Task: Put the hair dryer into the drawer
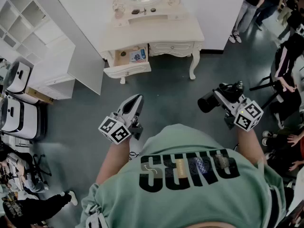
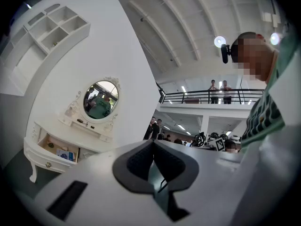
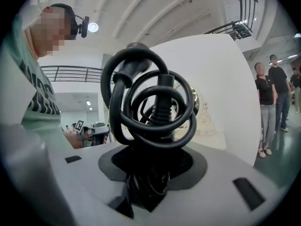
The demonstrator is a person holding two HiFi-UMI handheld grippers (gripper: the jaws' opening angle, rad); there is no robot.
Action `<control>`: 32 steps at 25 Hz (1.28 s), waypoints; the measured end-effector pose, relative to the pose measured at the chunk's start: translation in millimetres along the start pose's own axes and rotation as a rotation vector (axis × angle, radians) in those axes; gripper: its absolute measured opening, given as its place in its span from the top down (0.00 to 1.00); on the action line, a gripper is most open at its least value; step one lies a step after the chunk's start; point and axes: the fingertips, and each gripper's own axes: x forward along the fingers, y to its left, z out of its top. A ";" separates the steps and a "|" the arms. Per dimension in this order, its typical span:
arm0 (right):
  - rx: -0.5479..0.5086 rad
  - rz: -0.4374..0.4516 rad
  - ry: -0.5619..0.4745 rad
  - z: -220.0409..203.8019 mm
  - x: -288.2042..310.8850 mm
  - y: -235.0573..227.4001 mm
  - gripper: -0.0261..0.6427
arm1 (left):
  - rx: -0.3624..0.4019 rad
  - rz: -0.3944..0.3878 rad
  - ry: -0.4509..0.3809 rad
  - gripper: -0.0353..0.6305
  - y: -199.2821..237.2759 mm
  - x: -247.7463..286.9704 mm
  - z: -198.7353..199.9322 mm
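I see the hair dryer as matt black plastic, its coiled cord smooth, glossy rubber. The left gripper has a matt white plastic shell and finely textured dark fingers. The tabletop looks cream-painted and satin; the drawer shows bare wood inside.

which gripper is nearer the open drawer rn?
Left. The left gripper, jaws together and empty, hangs short of the open drawer, almost in line with it. The right gripper, holding the hair dryer, is off to the drawer's right, farther away.
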 end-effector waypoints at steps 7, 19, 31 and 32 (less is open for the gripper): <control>-0.002 0.008 -0.006 1.9 -9.6 -11.6 0.72 | 0.009 0.001 0.003 0.95 -10.8 12.8 -3.0; -0.014 0.034 -0.023 7.2 -44.2 -37.0 0.72 | 0.026 0.007 -0.002 0.95 -47.0 43.7 -17.6; -0.022 0.059 -0.036 9.2 -88.3 -73.2 0.72 | 0.024 -0.016 0.013 0.95 -89.7 95.7 -46.8; -0.018 0.058 -0.038 8.3 -89.5 -75.6 0.72 | 0.023 -0.017 0.019 0.95 -90.5 98.5 -49.1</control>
